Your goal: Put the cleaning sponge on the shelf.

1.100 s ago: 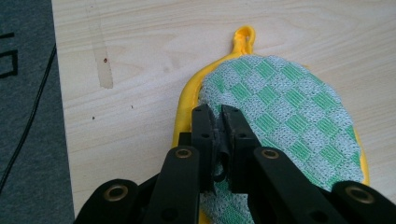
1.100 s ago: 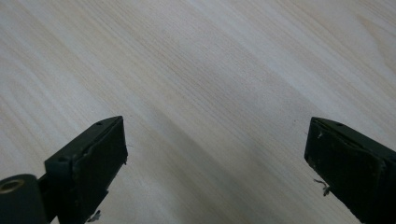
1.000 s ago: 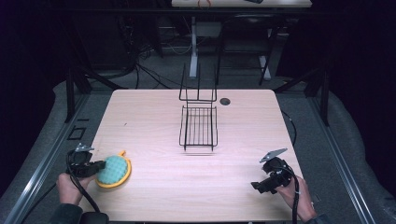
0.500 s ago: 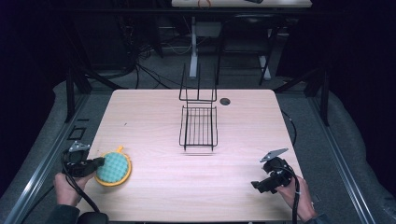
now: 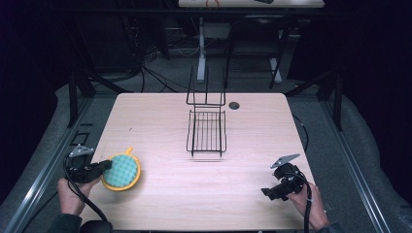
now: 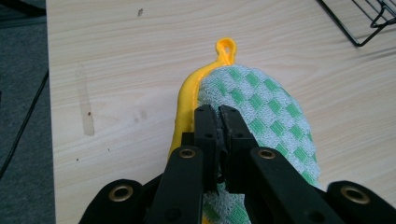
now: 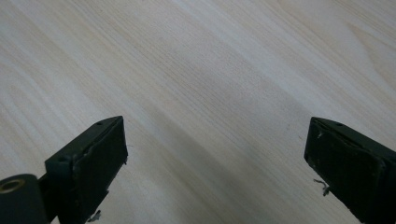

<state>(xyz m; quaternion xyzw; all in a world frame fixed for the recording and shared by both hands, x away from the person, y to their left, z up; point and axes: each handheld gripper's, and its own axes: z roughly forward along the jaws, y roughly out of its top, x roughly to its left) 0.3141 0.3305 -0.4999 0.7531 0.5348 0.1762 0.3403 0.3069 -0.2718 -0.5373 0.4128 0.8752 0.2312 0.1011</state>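
Observation:
A round pot holder (image 5: 122, 170) with a green-and-white checked face and a yellow rim lies at the table's front left. Its yellow hanging loop (image 6: 226, 47) points away from the hand. My left gripper (image 5: 103, 167) is shut on the pot holder's near edge, and in the left gripper view (image 6: 219, 116) the two jaws pinch the checked cloth (image 6: 261, 102) right beside the yellow rim. My right gripper (image 5: 269, 192) hovers over bare wood at the front right, open, with nothing between its jaws (image 7: 215, 154).
A black wire rack (image 5: 207, 130) with a tall back frame stands at the middle of the table (image 5: 243, 155), and its corner (image 6: 369, 23) shows in the left gripper view. A dark round grommet (image 5: 234, 105) sits near the far edge.
My left gripper has drawn the pot holder a little toward the table's left front and tilted it flatter. The right gripper has stayed put.

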